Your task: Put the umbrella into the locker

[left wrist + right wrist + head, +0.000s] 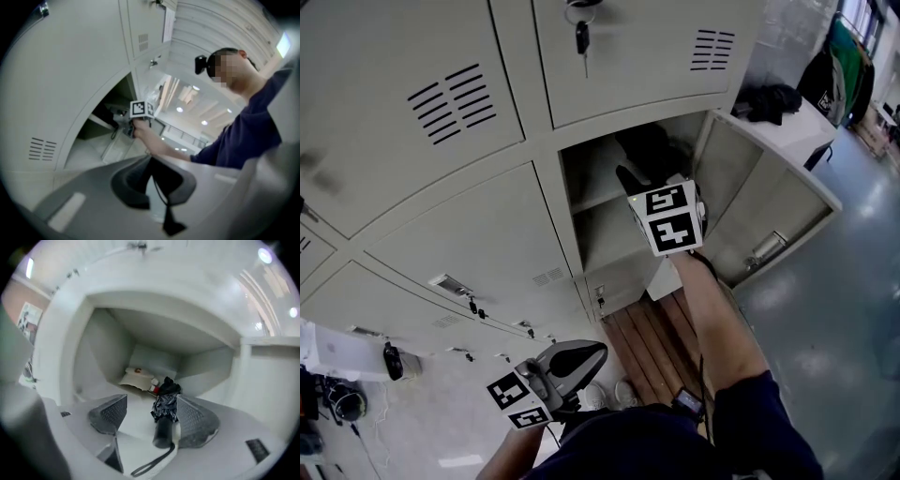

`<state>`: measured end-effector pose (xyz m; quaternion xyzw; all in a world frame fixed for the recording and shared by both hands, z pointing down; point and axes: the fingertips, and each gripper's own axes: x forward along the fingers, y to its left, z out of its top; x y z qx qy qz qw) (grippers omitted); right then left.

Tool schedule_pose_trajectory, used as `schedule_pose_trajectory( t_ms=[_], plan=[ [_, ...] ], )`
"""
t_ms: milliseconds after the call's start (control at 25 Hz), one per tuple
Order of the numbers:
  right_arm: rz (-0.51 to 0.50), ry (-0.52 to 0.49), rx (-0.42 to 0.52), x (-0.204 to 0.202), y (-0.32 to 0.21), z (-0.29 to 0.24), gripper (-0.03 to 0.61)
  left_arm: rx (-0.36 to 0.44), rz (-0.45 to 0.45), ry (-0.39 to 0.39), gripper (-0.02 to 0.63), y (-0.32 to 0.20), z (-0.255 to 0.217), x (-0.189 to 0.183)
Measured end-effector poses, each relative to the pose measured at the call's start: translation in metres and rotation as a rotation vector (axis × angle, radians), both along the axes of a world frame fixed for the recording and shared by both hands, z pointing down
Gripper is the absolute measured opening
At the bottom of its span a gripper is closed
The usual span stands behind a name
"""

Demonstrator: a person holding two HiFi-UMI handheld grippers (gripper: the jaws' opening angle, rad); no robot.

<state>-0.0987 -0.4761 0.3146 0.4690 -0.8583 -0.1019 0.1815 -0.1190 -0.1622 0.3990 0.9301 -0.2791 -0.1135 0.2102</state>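
A: Largest entry?
B: Bank of grey lockers (pixel 422 103), upper left of the head view. One compartment (pixel 602 234) open at centre, door (pixel 769 202) swung out to the right.

A: Next in size?
B: Right hand-held gripper (pixel 152 399), at the compartment mouth, jaws spread to their widest, gripping nothing. Left hand-held gripper (pixel 151 161), lower left of the head view, well apart from the open compartment, jaws together, empty.

A: Task item?
B: Folded black umbrella (pixel 164 414), lying on the compartment shelf (pixel 108 392), centre of the right gripper view, between the open jaws and just beside the right-hand pad. Wrist strap (pixel 151 468) trailing toward the lower edge.

A: Status?
B: Judged placed and let go. Remaining: drawing the gripper clear, perhaps shutting the door.

A: Writing?
B: None legible. Black-and-white square markers (pixel 667 217) on the gripper cube. Key (pixel 582 37) hanging at top centre. Door plates (pixel 450 283) and poster (pixel 29 317) too blurred to read.
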Motion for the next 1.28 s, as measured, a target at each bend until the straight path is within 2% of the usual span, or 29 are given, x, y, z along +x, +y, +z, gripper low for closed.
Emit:
schedule_pose_trajectory(
  t_ms=[440, 560, 600, 960, 1280],
  plan=[
    [-0.218, -0.255, -0.061, 0.052, 0.107, 0.005, 0.292, 0.031, -0.052, -0.067, 0.0, -0.013, -0.011, 0.03],
    [-0.268, -0.324, -0.062, 0.07, 0.131, 0.006, 0.159, 0.043, -0.073, -0.094, 0.0, -0.019, -0.016, 0.035],
    [-0.277, -0.341, -0.064, 0.075, 0.137, 0.008, 0.143, 0.046, -0.079, -0.102, 0.0, -0.02, -0.017, 0.037],
    [-0.296, -0.388, -0.09, 0.106, 0.18, 0.027, 0.038, 0.079, -0.145, -0.181, 0.0, -0.025, -0.018, 0.055],
    [-0.362, -0.426, -0.154, 0.113, 0.22, 0.051, 0.008, 0.096, -0.207, -0.238, 0.0, -0.025, -0.014, 0.061]
  ],
)
